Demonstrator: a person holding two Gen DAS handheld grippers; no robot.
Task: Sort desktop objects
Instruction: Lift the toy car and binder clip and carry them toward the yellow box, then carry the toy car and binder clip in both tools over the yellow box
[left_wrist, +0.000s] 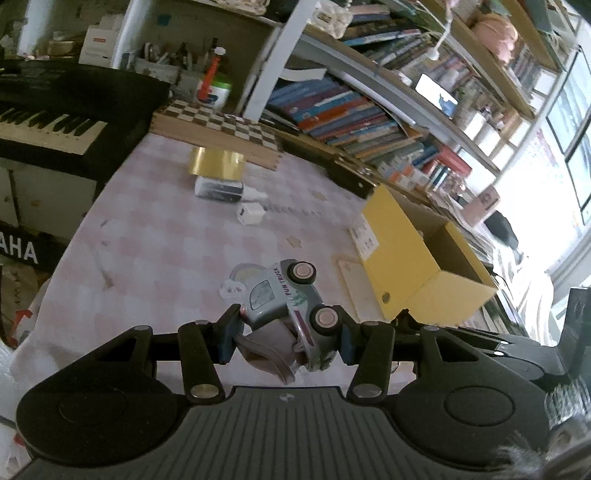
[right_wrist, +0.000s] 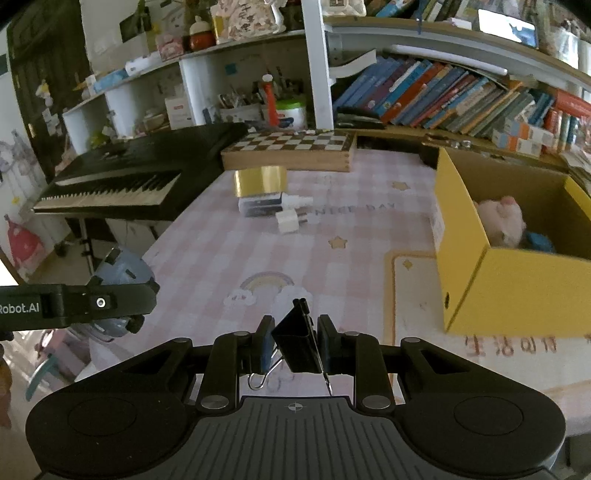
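The place was a lived-in home room, part study and part playroom. A long bookshelf (right_wrist: 461, 99) crammed with leaning books ran along the wall, and white cubby shelves (right_wrist: 155, 99) held boxes, jars and small clutter. A black electric keyboard (right_wrist: 122, 184) stood beside a table (right_wrist: 229, 251) covered in a pink checked cloth printed with stars and a rainbow. A wooden chessboard box (right_wrist: 291, 149) lay at the table's far edge, and a pink plush toy (right_wrist: 500, 219) sat inside a yellow cardboard box (right_wrist: 517, 291).
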